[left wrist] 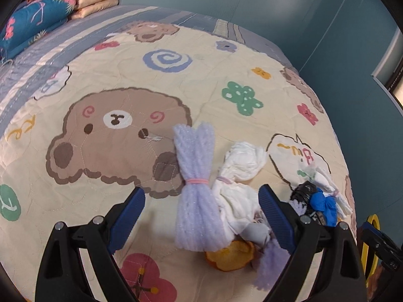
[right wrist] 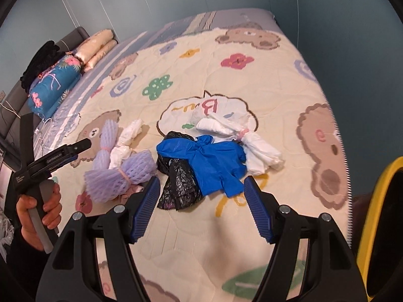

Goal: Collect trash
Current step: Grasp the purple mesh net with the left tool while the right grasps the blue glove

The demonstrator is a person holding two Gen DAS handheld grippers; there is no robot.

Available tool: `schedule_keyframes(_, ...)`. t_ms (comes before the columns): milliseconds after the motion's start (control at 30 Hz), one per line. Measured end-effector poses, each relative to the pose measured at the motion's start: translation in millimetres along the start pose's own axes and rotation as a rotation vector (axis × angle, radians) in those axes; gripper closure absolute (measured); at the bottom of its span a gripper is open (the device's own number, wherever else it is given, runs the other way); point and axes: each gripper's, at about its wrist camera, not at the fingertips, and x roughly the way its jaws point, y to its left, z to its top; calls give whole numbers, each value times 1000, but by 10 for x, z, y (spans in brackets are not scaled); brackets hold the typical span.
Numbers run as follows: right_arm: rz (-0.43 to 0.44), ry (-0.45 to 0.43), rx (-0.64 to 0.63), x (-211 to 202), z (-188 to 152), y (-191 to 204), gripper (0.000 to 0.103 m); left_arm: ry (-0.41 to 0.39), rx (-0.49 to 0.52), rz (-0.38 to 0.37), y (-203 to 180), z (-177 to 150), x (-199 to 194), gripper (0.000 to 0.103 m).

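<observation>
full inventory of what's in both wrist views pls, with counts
foam net bundle: 2, lilac, tied with pink bands, on the quilt's left side; second nearer the edge
tissue bundle: 2, white, one beside the foam nets, second by the glove
glove: 1, blue, middle of the pile
plastic bag: 1, black, crumpled, touching the glove
peel: 1, orange, under the foam net
quilt: 1, cream with bears and flowers, covers the bed
pillows: blue floral one plus peach ones, at the headboard
bin rim: 1, yellow, off the bed's right
left gripper: jaws open
right gripper: jaws open
hand: 1, holding the left gripper's handle
</observation>
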Motion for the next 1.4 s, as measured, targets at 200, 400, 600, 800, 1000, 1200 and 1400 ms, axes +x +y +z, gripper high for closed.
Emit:
schedule_keyframes(200,-20,46,12,377,59,-69,37,21,-27,11,176,15,164,15)
schedule_keyframes(400,-36,77,22,628,105,-119,38,38,-31,13,221,17,303,15)
schedule_keyframes(600,-16,113,52,781,105,-170,39,75,-36,23,242,-27,479,15)
schedule_keyframes(800,-25,125,45,885,88,-172,45,100,-20,27,196,-51,612,16)
schedule_keyframes(1000,17,148,81,976,95,-208,53,104,12,57,159,-35,680,40)
schedule_keyframes(1200,30,149,98,990,74,-201,69,100,4,69,198,-22,652,69)
schedule_keyframes(1400,40,163,84,983,53,-147,85,90,-5,56,197,-37,617,76)
